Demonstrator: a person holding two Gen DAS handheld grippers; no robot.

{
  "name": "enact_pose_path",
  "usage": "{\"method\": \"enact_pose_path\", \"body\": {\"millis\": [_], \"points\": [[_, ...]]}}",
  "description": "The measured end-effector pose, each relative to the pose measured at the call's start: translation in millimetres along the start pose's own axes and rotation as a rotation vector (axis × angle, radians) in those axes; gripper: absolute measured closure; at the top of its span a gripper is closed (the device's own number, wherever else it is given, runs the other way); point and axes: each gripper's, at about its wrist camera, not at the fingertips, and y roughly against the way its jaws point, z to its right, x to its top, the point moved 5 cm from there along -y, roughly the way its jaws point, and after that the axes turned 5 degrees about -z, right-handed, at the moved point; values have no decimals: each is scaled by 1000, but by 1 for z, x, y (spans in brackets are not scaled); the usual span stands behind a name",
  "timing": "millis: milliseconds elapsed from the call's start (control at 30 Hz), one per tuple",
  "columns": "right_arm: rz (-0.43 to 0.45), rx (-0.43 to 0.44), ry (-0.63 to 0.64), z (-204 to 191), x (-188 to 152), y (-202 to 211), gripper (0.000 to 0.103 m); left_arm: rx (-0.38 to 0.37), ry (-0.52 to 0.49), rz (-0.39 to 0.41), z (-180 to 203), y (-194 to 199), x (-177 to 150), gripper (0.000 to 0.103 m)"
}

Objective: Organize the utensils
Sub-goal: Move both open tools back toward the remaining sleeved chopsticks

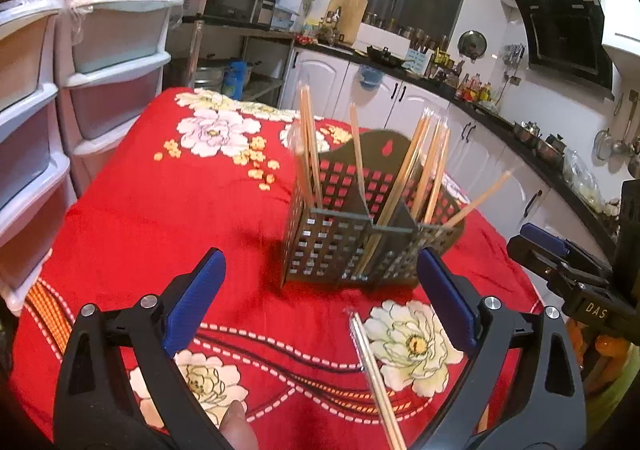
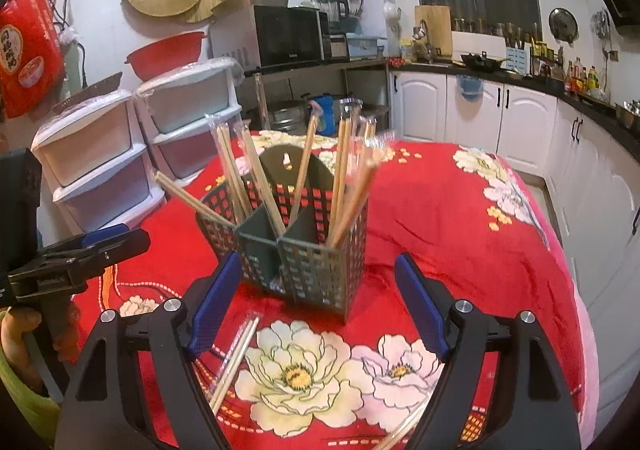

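A dark green perforated utensil caddy (image 1: 320, 246) (image 2: 320, 262) stands on the red flowered tablecloth (image 1: 160, 210), with several plastic-wrapped wooden chopsticks (image 1: 404, 166) (image 2: 344, 170) leaning in its compartments. My left gripper (image 1: 320, 298) is open just in front of the caddy, nothing between its blue pads. One wrapped chopstick pair (image 1: 374, 374) lies on the cloth below it. My right gripper (image 2: 318, 306) is also open and empty before the caddy. A wrapped pair (image 2: 234, 360) lies by its left finger, and another pair (image 2: 400, 430) shows at the bottom edge.
White plastic drawer units (image 1: 112, 62) (image 2: 100, 166) with a red bowl (image 2: 166, 54) on top stand beside the table. Kitchen counters and white cabinets (image 1: 492, 154) (image 2: 520, 118) run behind. Each gripper shows in the other's view: the right one (image 1: 556, 258), the left one (image 2: 92, 250).
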Motion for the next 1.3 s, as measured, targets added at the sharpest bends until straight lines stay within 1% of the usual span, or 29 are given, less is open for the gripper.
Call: {"method": "enact_pose_path", "body": {"millis": [300,533,867,900,967,1067,1100,1133,1233,1300], "points": [[-50,-26,-21,10,-24,-5,27,-12,-9,-48,3,-17,-24,15],[-90,-48,-47,23,-47,-8,27,-18,-27,-115,9,-39,-43,15],[-180,-74,-111,54,-84,-14,27,-49,-36,-213,23,-67,-62,16],[-186,-75,-118,57,-87,-14,27,-51,-35,-223,24,-70,-64,16],[-208,-83,-126,63,-94,-17,27,-51,-39,-256,27,-77,-69,23],[-242,-87,-135,69,-103,-22,27,-56,-46,-290,32,-84,-74,28],[-252,-89,-139,71,-105,-25,27,-58,-45,-301,33,-86,-75,34],[-267,-91,-147,74,-107,-28,27,-66,-41,-319,35,-89,-77,37],[-298,-79,-178,78,-113,-35,27,-60,-48,-346,38,-96,-79,39],[-327,-84,-190,81,-117,-41,27,-40,-67,-350,41,-99,-79,43]]}}
